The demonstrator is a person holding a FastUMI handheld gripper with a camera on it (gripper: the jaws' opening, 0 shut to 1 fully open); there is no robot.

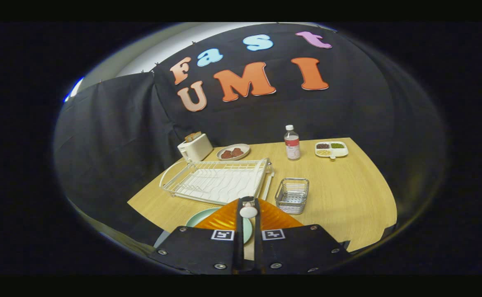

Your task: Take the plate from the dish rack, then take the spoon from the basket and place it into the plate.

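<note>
Gripper view: the tool (pixel 248 206) pinches a white-handled spoon (pixel 248 212) above the pale green round plate (pixel 201 217), so lowering and releasing come next.

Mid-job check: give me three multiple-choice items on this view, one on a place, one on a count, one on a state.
1. Where is the plate?
A. standing in the dish rack
B. on the table under the fingers, nearer than the dish rack
C. beside the bottle

2. How many filled sections does the sectioned tray show?
A. one
B. three
C. five

3. What is the hand-held gripper doing?
A. open above the basket
B. shut on the spoon
C. shut on the bottle

Answers:
1 B: the plate lies flat on the table, in front of the dish rack.
2 B: the sectioned tray holds three separate fillings.
3 B: the hand-held gripper has both fingers pressed on the spoon, near the basket.
</note>
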